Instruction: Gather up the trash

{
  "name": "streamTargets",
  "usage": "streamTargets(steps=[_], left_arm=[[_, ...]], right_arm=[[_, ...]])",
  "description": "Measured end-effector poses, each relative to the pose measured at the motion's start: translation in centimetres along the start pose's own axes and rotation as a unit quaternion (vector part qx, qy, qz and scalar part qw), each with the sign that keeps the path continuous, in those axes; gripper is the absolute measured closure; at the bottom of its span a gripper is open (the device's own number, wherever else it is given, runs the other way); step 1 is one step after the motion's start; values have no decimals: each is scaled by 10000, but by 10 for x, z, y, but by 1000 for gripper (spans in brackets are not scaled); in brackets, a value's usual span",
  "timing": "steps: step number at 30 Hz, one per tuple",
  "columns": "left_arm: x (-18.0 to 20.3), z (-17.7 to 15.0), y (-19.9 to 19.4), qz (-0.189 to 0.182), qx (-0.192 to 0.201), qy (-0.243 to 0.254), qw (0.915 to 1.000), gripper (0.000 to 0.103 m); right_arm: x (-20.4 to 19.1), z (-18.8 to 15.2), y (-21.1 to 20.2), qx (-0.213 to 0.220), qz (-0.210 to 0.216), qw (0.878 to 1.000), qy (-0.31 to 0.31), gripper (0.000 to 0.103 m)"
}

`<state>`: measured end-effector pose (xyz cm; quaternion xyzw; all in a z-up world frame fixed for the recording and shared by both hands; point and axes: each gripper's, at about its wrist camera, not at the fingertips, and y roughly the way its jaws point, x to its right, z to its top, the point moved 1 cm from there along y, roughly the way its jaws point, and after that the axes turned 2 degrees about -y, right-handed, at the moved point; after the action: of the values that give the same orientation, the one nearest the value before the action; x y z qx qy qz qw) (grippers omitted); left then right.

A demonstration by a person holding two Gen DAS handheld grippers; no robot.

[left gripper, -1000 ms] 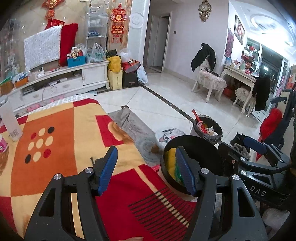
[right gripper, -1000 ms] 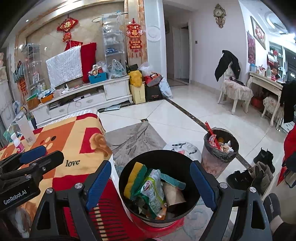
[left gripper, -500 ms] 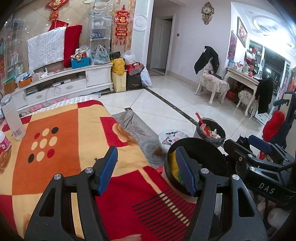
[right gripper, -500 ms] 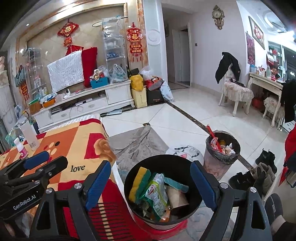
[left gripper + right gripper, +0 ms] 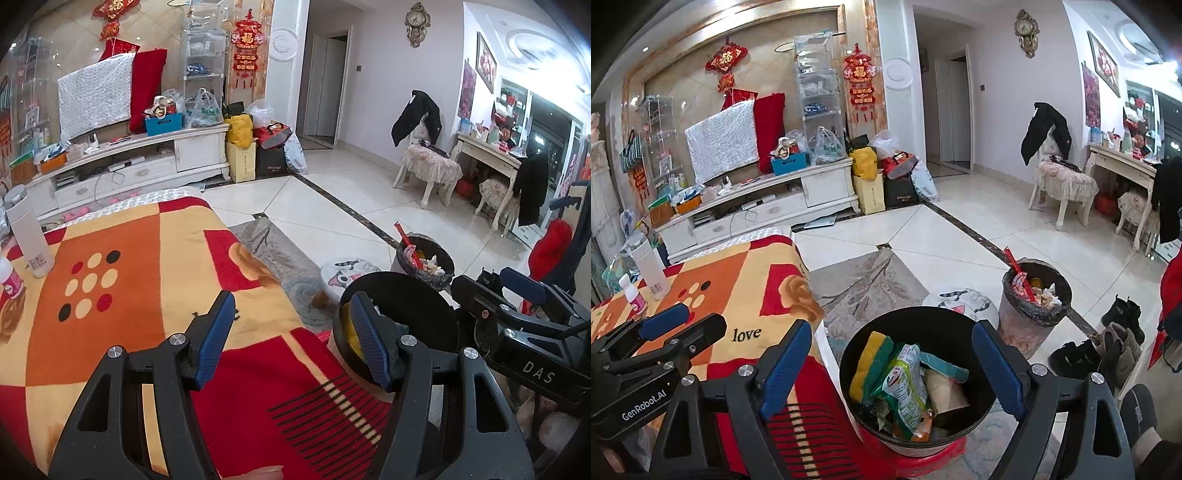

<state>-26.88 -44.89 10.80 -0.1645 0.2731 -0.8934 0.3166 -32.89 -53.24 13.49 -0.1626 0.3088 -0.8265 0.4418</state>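
Note:
A black bin (image 5: 960, 328) stands on a red stool beside the blanket-covered table (image 5: 129, 266). Inside lie a yellow-green sponge (image 5: 868, 363), a green snack packet (image 5: 905, 380) and other wrappers. My right gripper (image 5: 892, 369) hovers open above the bin, its blue pads apart with nothing between them. My left gripper (image 5: 293, 341) is open over the red part of the blanket, just left of the bin (image 5: 406, 306), and holds nothing. Each gripper shows in the other's view: the right gripper (image 5: 517, 295) at the right edge, the left gripper (image 5: 665, 325) at the left.
A second, full bin with a black liner (image 5: 1036, 295) stands on the tiled floor behind. A white bottle (image 5: 27, 232) and a small pink-labelled bottle (image 5: 11, 280) stand on the table's far left. Shoes (image 5: 1108, 339), a round cartoon cushion (image 5: 960, 299) and a grey rug (image 5: 864, 284) lie nearby.

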Motion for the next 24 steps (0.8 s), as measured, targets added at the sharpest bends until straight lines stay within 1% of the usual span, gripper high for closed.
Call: streamTargets(steps=[21,24], left_arm=[[-2,-4,3,-24,-52,-4,10000,39],[-2,-6,4,-35,-71,-12,10000,39]], right_arm=[[-2,-1,3,-37,1,10000,18,16],[-2,-6,6,-58,-3,10000,23,16]])
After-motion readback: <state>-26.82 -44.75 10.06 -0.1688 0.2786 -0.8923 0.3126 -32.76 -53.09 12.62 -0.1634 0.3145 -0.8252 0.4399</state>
